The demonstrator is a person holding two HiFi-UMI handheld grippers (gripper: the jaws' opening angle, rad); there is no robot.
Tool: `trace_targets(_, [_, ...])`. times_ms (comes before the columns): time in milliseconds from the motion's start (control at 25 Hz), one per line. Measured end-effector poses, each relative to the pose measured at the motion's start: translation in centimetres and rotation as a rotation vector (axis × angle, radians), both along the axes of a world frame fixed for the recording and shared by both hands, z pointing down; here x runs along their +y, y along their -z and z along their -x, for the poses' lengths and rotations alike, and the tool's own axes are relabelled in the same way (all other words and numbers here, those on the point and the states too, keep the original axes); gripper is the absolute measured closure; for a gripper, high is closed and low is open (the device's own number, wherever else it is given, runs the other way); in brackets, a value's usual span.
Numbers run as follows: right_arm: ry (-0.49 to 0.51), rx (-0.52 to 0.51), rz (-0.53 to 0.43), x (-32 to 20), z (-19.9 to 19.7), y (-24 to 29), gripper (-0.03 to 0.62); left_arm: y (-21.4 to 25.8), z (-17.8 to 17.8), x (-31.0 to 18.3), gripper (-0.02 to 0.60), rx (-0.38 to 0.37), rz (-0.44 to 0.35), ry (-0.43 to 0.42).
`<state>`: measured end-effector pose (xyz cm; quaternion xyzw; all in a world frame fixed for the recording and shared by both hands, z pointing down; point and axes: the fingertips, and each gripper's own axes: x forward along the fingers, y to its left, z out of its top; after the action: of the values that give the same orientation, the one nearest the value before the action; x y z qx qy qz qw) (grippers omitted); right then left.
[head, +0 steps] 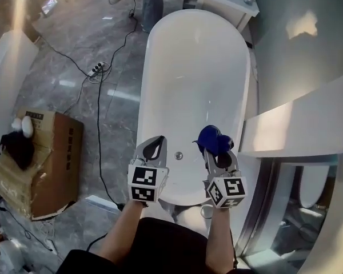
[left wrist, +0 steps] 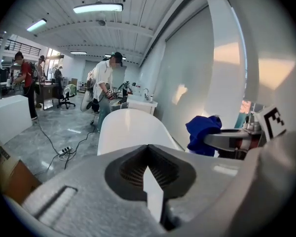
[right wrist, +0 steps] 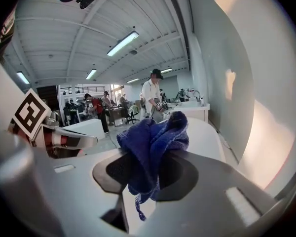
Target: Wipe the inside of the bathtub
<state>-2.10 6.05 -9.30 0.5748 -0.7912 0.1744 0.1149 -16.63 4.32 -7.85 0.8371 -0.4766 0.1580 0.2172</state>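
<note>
I hold two tongs over the near end of the one white bathtub (head: 188,67). My left tongs (head: 159,139) are closed tip to tip with nothing between them. My right tongs (head: 220,157) are clamped on a single dark blue cloth (head: 212,140), which bunches up above the jaws, with a frayed corner hanging below. The cloth sits over the tub's near right part, close to the rim and just right of the one round drain (head: 178,155). From these views I cannot tell whether it touches the enamel.

Each pair of tongs carries one marker cube, two in all (head: 147,183) (head: 227,191). They show only black-and-white square patterns, no words. On the grey stone floor to the left lies one cardboard box (head: 51,158). It has a small printed label near its top edge, too small to read. One white power strip (head: 98,69) lies further off, with black cables running to it. I can make out no brand name on the tub.
</note>
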Motion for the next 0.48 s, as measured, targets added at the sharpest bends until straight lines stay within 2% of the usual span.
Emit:
trace_targets(160, [0.058, -0.015, 0.042, -0.5, -2.4, -2.1, 0.48, -2.8, -1.3, 1.2, 0.578, -0.027, 0.058, 0.072])
trace_targets(320, [0.042, -0.057, 0.078, -0.9, -6.0, -3.7, 0.48, -3.8, -3.7, 1.8, 0.578, -0.06, 0.095, 0.082])
trace_targets(480, [0.088, -0.094, 0.087, -1.1, -7.2, -5.2, 0.48, -4.3, -4.5, 1.7, 0.578, -0.091, 0.114, 0.122])
